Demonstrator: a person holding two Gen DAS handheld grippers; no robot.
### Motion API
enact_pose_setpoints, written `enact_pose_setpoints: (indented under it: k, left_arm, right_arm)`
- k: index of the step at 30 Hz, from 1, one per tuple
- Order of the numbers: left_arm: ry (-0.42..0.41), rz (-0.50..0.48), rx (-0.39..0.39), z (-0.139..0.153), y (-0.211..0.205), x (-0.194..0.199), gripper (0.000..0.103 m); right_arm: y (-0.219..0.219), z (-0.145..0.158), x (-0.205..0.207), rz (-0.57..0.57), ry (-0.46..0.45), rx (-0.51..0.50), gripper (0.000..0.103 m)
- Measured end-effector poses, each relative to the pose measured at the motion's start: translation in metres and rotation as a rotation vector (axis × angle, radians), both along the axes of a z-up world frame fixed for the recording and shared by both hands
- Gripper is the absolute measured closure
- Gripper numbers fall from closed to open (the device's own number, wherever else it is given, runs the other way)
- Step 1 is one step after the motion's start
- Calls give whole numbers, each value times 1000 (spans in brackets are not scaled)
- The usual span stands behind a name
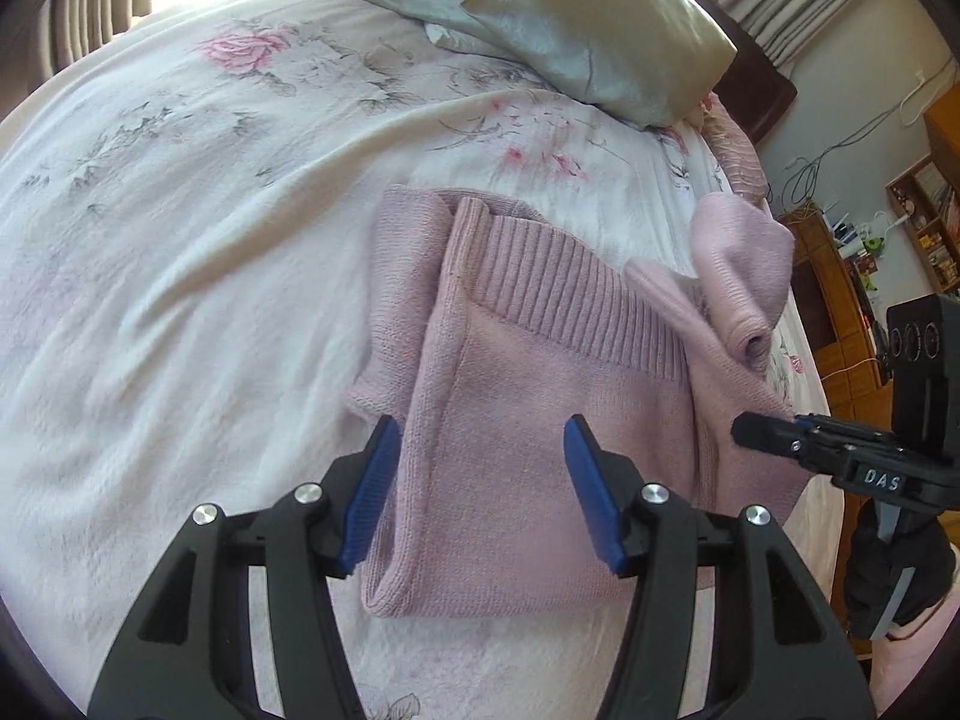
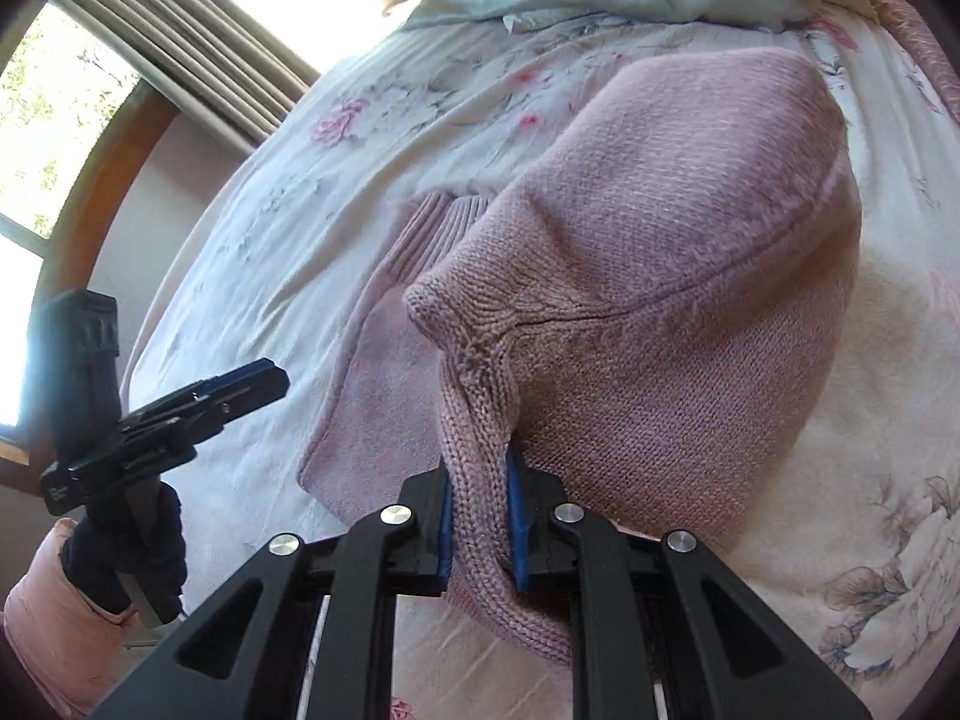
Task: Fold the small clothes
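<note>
- Sweater (image 1: 540, 420): pink knit, lying on the bed, ribbed collar (image 1: 564, 282) facing the pillows; one side already folded over along the left edge, the other side lifted off the bed in a bunched hump (image 2: 690, 240)
- Sleeve (image 1: 744, 276): raised above the right part of the sweater, rolled into a loose tube, cuff opening visible
- Right gripper (image 2: 480, 516): blue pads pressed together on a pinched fold of the sweater, near the underarm seam; knit runs up out of the jaws
- Left gripper (image 1: 480, 492): jaws spread wide, nothing between them, poised over the lower left part of the sweater with one blue pad above its folded edge
- Hand (image 2: 126, 552): dark glove, pink sleeve behind it, holding the left gripper's handle
- Bed cover (image 1: 180, 240): white, printed with pink and grey flowers, creased
- Pillows (image 1: 600, 30): shiny grey-green, at the far end of the bed
- Curtain (image 2: 192, 48): grey, pleated, beside a sunlit window
- Shelves (image 1: 924, 210): wooden, against the wall to the right, cables hanging nearby
</note>
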State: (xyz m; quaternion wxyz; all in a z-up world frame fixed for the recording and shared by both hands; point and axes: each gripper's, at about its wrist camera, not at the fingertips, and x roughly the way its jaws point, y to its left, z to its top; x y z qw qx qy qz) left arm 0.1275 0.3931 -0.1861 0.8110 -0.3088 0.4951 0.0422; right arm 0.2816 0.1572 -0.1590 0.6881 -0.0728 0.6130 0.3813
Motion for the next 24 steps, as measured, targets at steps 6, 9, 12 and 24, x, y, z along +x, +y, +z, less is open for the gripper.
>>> enact_pose_setpoints:
  k: [6,9,12,24]
  left_arm:
    - [-4,18,-13,2,5,-9,46]
    - [-8,26,-30,3,4,-8,46]
    - [-9,21,-33,6,1,-7,46]
    - [-37,3,-82,16,-1,-3,43]
  right_arm:
    - [13,-36,-11,8,10,-80,88]
    - [20,-48,-14,24,5,-110,84]
    - [21,-42,-14,27,9,-97,68]
    - [-69,50,-52,-31,-236,-28,24]
